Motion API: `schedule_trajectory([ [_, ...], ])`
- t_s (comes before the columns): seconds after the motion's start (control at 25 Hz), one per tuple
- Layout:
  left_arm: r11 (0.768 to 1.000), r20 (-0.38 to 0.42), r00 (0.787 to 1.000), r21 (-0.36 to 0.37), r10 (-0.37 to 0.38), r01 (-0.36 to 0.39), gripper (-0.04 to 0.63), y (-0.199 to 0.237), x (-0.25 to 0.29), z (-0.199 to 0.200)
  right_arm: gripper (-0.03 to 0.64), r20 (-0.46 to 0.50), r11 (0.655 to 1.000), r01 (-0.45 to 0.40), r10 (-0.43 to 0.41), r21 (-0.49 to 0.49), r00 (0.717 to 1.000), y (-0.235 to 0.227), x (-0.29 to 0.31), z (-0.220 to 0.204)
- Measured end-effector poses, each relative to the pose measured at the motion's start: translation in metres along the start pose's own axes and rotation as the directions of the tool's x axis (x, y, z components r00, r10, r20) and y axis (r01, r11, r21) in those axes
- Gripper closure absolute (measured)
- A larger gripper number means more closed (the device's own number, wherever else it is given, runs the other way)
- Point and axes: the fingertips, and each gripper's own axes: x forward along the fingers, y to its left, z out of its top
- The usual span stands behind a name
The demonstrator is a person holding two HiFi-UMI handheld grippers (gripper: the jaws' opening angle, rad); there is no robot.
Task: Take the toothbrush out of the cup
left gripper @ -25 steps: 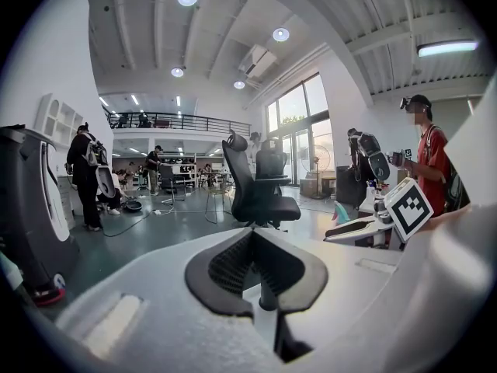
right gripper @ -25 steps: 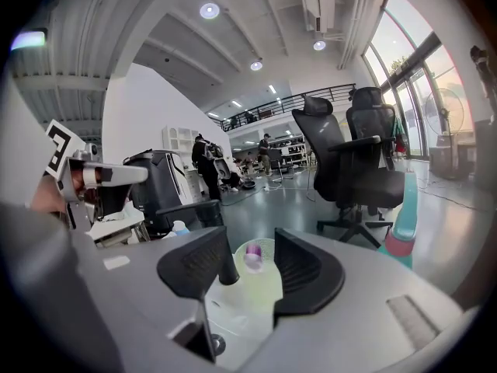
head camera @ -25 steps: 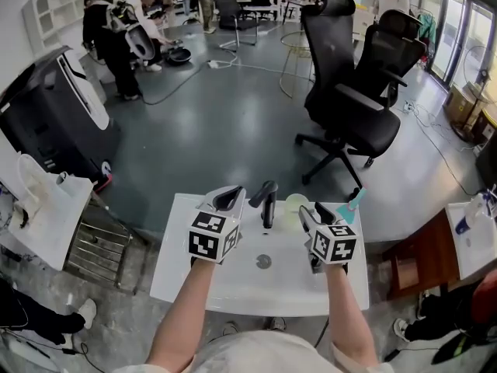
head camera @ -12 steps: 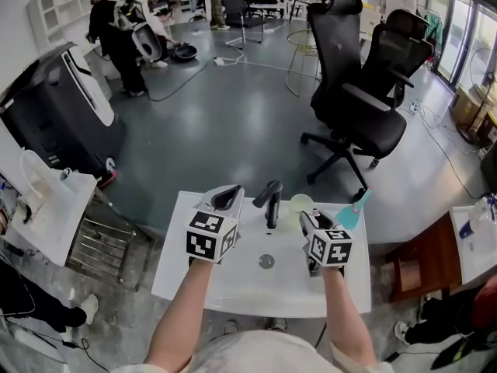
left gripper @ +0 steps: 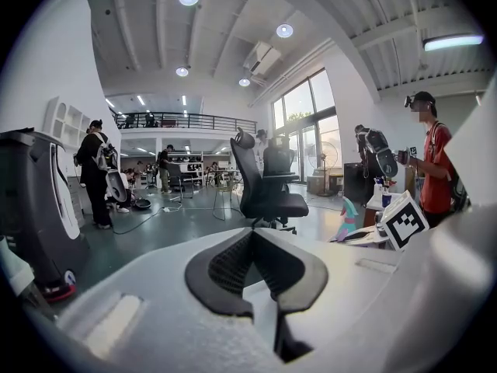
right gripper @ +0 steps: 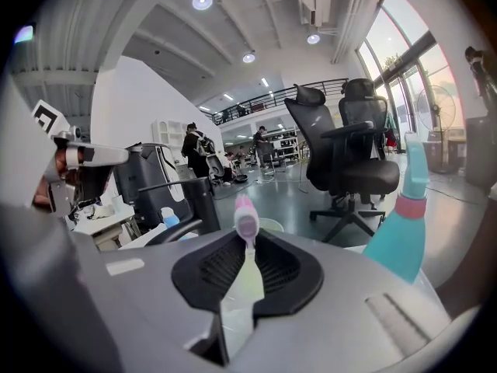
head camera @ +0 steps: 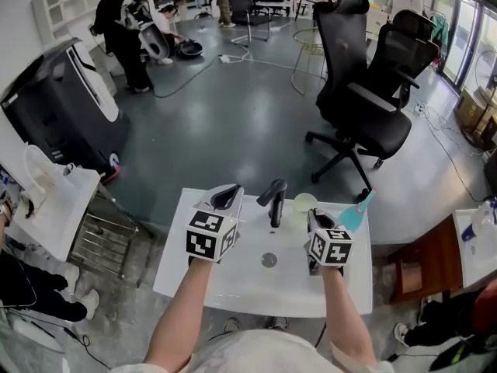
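A pale green cup (head camera: pixel 304 202) stands on the white washbasin counter (head camera: pixel 194 274), right of the black tap (head camera: pixel 273 196). My right gripper (head camera: pixel 318 218) sits just in front of the cup. In the right gripper view a toothbrush (right gripper: pixel 245 222) with a pale handle and a pink head stands upright between the pads (right gripper: pixel 279 274) of that gripper (right gripper: pixel 247 243). Its jaws have just been closing and now press on the handle, with the cup's rim (right gripper: pixel 270 224) right behind. The head view hides the toothbrush. My left gripper (head camera: pixel 227 196) (left gripper: pixel 252 235) hovers left of the tap, shut and empty.
A teal bottle (head camera: pixel 353 214) (right gripper: pixel 400 231) stands on the counter right of the cup. The basin's drain (head camera: pixel 269 259) lies between my arms. Two black office chairs (head camera: pixel 365 115) stand on the grey floor beyond, and people are at the back of the room.
The right gripper's jaws have come together around the toothbrush handle, and the gripper has sunk slightly beside the cup. The left gripper has stayed put.
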Motion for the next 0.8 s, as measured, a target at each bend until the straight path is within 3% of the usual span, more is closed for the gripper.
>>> schedule_trajectory([
  [0.8, 1.0, 0.01, 1.0, -0.006, 0.004, -0.004, 0.594, 0.0, -0.005, 0.003, 0.588, 0.073, 0.998, 0.009, -0.005, -0.058, 0.997, 0.006, -0.009, 0.036],
])
